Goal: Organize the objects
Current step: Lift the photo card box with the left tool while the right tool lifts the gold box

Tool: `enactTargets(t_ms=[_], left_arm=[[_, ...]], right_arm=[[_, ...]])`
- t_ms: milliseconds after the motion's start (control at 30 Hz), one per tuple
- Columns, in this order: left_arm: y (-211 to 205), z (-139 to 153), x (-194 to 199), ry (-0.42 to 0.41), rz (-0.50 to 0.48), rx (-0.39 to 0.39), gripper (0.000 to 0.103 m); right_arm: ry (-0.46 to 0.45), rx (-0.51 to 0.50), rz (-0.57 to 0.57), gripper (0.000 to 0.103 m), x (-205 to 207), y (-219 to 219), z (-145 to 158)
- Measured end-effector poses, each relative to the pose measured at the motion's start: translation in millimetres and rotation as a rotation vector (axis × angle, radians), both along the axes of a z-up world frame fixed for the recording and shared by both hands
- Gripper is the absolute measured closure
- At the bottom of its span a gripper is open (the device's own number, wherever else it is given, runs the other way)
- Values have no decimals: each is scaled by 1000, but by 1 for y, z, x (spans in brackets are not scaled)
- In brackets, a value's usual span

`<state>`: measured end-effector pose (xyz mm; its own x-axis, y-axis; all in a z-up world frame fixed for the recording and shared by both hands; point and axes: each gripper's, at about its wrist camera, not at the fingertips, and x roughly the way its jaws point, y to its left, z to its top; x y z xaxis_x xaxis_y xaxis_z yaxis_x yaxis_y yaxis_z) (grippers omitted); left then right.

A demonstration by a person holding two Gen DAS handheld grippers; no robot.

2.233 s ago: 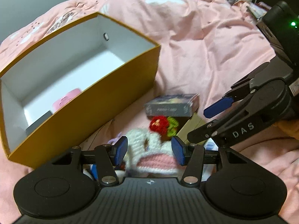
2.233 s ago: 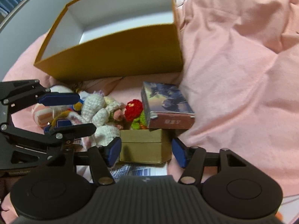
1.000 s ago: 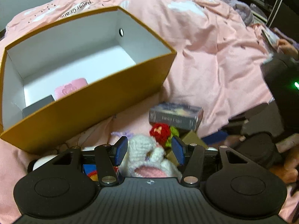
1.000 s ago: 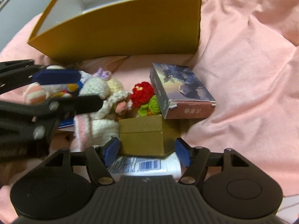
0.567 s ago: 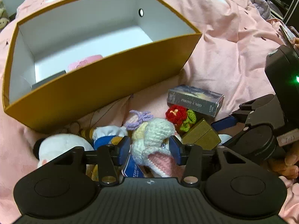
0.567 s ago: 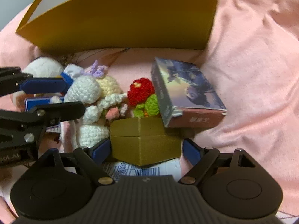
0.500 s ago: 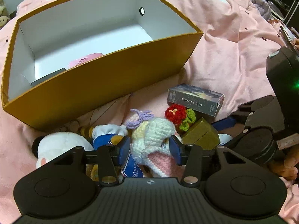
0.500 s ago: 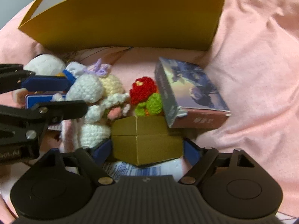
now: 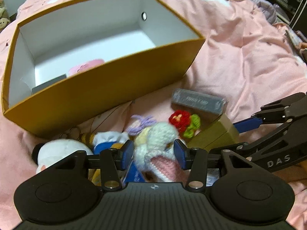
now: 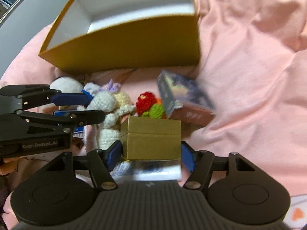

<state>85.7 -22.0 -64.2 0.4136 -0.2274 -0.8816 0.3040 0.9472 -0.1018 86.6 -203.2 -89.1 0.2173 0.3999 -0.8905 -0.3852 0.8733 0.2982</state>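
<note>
Both my grippers have lifted since a second ago, and the open mustard-yellow cardboard box now shows more of its white inside. On the left, my left gripper pinches the white-and-pink crocheted yarn doll, raised off the pink quilted blanket. On the right, my right gripper is closing its jaws around the small gold cardboard box; I judge it gripped. Next I would carry both forward over the box rim and release inside.
</note>
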Motion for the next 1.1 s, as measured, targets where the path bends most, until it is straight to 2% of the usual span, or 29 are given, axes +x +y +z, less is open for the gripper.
enactTargets(t_ms=[167, 300, 433, 533, 567, 767, 900, 1000, 1100], left_arm=[[-10, 13, 5, -29, -27, -132, 48], [-17, 9, 18, 20, -13, -238, 48], [-18, -13, 38, 121, 111, -337, 48], [-12, -29, 51, 203, 206, -445, 48], [-11, -33, 55, 219, 233, -459, 48], [-23, -42, 75, 238, 246, -357, 48], [-36, -49, 81, 240, 208, -279, 46], [-43, -54, 82, 237, 155, -255, 35], [-53, -57, 81, 240, 104, -225, 27]], right_arm=[[-68, -59, -3, 36, -8, -26, 28], [-168, -168, -34, 38, -11, -43, 43], [-183, -130, -104, 38, 4, -58, 42], [-213, -133, -115, 38, 11, -49, 34], [-229, -140, -115, 38, 12, -46, 33], [-345, -189, -111, 39, 23, -34, 36], [-308, -193, -125, 39, 34, -37, 24], [-293, -194, -131, 39, 35, -42, 16], [-246, -146, -160, 40, 36, -51, 13]])
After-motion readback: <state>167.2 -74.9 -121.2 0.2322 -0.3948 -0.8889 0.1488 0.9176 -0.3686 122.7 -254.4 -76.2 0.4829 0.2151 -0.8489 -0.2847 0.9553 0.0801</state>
